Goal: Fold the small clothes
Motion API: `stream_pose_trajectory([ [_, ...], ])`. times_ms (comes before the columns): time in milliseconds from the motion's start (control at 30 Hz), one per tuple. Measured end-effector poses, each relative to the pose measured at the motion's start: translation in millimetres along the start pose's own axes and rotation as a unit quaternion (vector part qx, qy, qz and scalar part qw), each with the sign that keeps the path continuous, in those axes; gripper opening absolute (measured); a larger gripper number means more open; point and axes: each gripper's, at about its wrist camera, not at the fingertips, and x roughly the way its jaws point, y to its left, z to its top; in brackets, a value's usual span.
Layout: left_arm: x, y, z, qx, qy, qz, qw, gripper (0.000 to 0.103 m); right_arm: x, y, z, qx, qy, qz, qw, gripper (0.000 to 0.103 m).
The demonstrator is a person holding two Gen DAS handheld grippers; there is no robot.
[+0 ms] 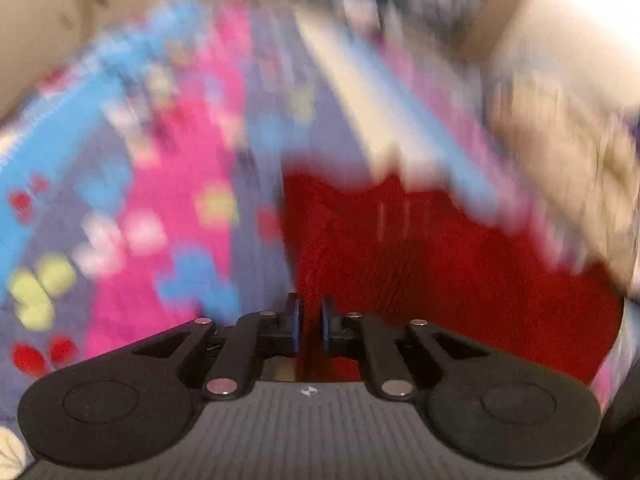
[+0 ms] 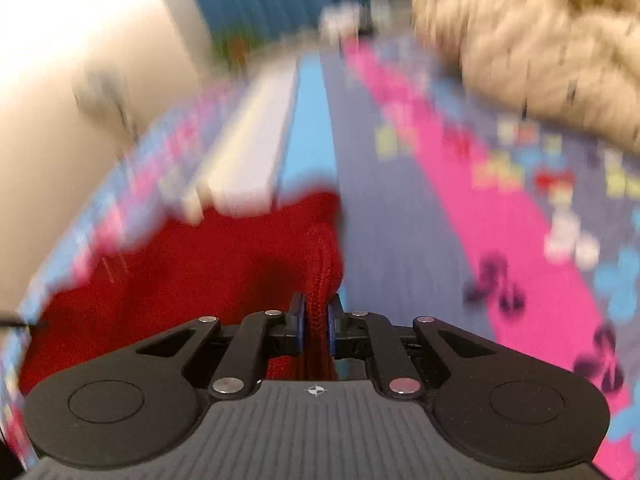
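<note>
A red knitted garment (image 1: 440, 260) lies spread on a colourful patterned bedspread (image 1: 160, 200). My left gripper (image 1: 310, 324) sits at the garment's left edge with its jaws nearly closed and red cloth showing in the narrow gap. My right gripper (image 2: 316, 328) is shut on a bunched fold of the same red garment (image 2: 180, 280) at its right edge. The blue pads (image 2: 301, 328) press the knit from both sides. Both views are blurred by motion.
A beige fluffy blanket (image 2: 540, 48) is heaped at the right of the bed and also shows in the left wrist view (image 1: 568, 152). A white and light-blue strip (image 2: 260, 140) runs along the bedspread. A pale wall (image 2: 80, 60) stands at the left.
</note>
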Motion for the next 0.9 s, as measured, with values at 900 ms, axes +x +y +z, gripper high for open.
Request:
stream_pose_trajectory([
  [900, 82, 56, 40, -0.07, -0.028, 0.07, 0.9946, 0.008, 131, 0, 35, 0.015, 0.013, -0.144, 0.989, 0.007],
])
